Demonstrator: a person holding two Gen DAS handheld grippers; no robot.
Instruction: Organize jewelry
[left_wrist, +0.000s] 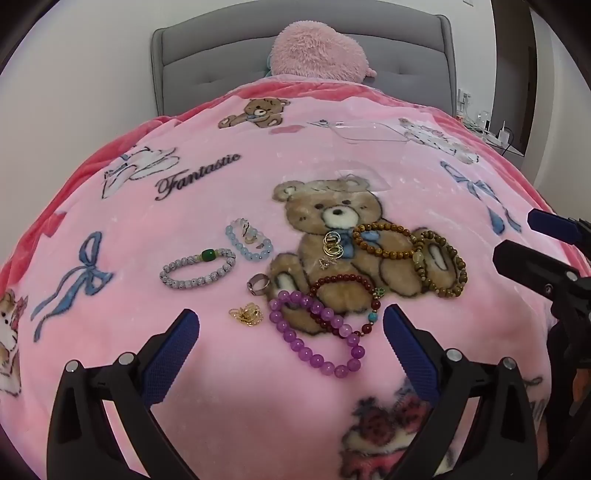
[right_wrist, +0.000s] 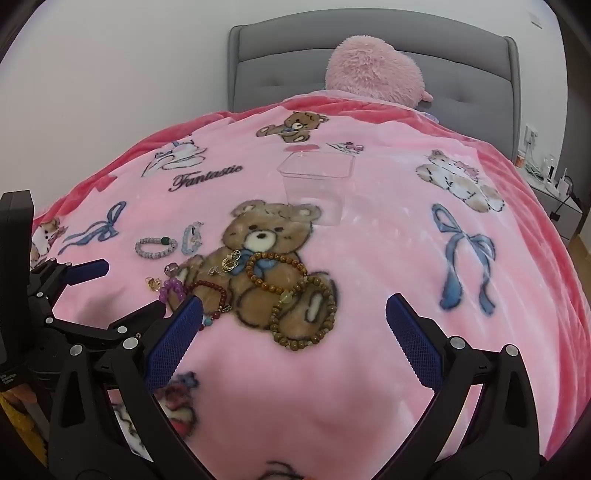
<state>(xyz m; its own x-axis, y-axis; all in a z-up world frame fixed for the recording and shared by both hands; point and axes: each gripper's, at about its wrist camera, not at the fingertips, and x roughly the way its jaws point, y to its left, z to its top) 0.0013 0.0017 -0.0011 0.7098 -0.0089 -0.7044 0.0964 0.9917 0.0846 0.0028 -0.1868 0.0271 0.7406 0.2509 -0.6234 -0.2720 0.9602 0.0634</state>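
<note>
Jewelry lies on a pink teddy-bear blanket (left_wrist: 207, 206). In the left wrist view I see a purple bead bracelet (left_wrist: 318, 338), a dark red bracelet (left_wrist: 345, 291), two brown bead bracelets (left_wrist: 384, 242) (left_wrist: 445, 267), a grey bracelet with a green bead (left_wrist: 197, 267), a pale blue bracelet (left_wrist: 249, 240), a ring (left_wrist: 258, 284), gold earrings (left_wrist: 332, 243) and a gold piece (left_wrist: 246, 314). A clear plastic box (right_wrist: 316, 184) stands beyond them. My left gripper (left_wrist: 291, 332) is open just above the purple bracelet. My right gripper (right_wrist: 295, 317) is open near the brown bracelets (right_wrist: 303, 314).
A pink plush pillow (right_wrist: 373, 70) leans on the grey headboard (right_wrist: 461, 74) at the far end. A bedside table with cables (right_wrist: 554, 184) stands at the right. The blanket drops off at the left and right edges of the bed.
</note>
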